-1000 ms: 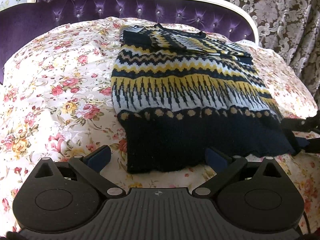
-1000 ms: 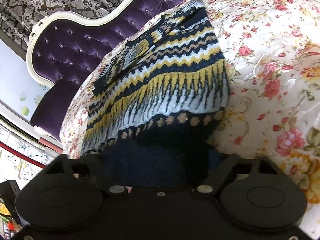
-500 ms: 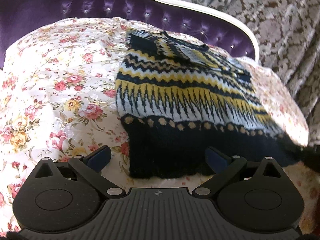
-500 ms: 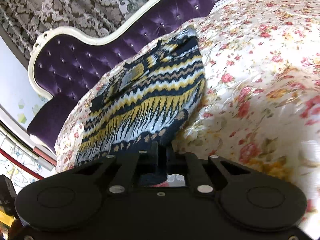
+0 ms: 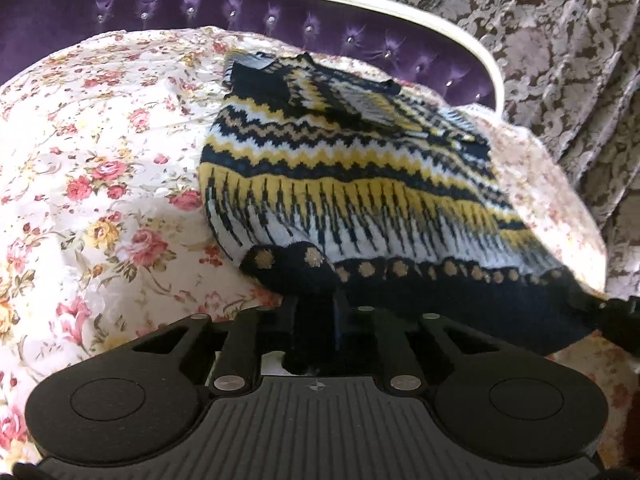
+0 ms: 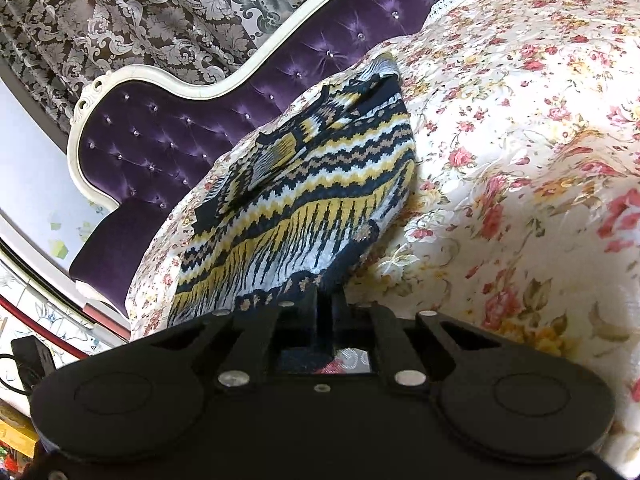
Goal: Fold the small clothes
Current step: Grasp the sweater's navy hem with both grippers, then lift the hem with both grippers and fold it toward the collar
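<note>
A patterned knit sweater [image 5: 352,184] in navy, yellow, white and tan lies on a bed covered by a floral bedspread [image 5: 100,184], with a purple tufted headboard [image 5: 240,12] behind it at 12 o'clock in the left wrist view and a grey damask curtain [image 5: 560,60] at 2 o'clock. The sweater's sleeves are folded in across its chest at the far end, and its dark navy hem [image 5: 440,300] faces the cameras. The left hand-held gripper [image 5: 316,316] sits at 6 o'clock in its own view; its jaws are closing, and the hem's near left corner is bunched up between them, with a lump of navy knit with tan dots pushed up just above the fingertips. From that corner the hem stretches away toward 3 o'clock, where a dark shape at the frame edge meets the hem's other corner; I cannot tell exactly what it is. In the right wrist view, the right hand-held gripper [image 6: 324,312] is clenched on the hem's near corner, the dark knit pinched between its fingers at 6 o'clock, and the sweater [image 6: 312,200] runs diagonally away toward 12 o'clock, its near end lifted slightly off the bedspread [image 6: 520,160]. The headboard [image 6: 200,128] curves across 10 to 12 o'clock, with the curtain [image 6: 140,20] above it and a pale wall at 9 o'clock.
</note>
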